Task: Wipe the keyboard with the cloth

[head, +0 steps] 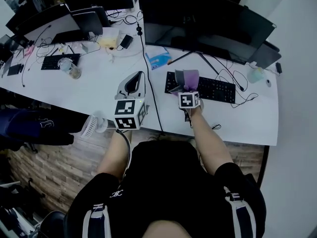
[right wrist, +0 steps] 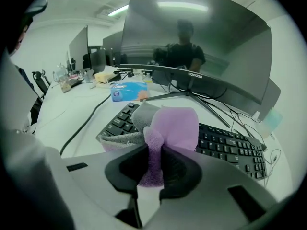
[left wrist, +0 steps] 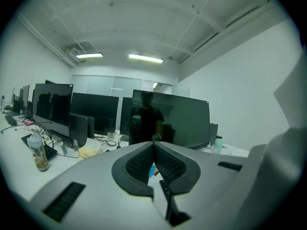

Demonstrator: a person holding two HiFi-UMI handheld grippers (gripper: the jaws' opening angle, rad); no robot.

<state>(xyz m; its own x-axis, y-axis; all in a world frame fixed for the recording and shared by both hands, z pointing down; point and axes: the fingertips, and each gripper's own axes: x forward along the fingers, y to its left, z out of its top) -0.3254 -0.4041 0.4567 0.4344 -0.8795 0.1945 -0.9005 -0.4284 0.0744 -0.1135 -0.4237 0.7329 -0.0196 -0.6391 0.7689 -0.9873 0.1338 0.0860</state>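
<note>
A fuzzy purple-and-grey cloth [right wrist: 173, 124] is clamped in the right gripper [right wrist: 153, 166], at the left end of the flat black keyboard [right wrist: 230, 150] at frame centre. The left gripper's [left wrist: 154, 163] jaws are closed together, empty.

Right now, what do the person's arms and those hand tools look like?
The left hand-held gripper and right hand-held gripper each have a pale grey body, black ribbed pads and a white cube with black square markers. The person wears a black short-sleeved shirt.
</note>
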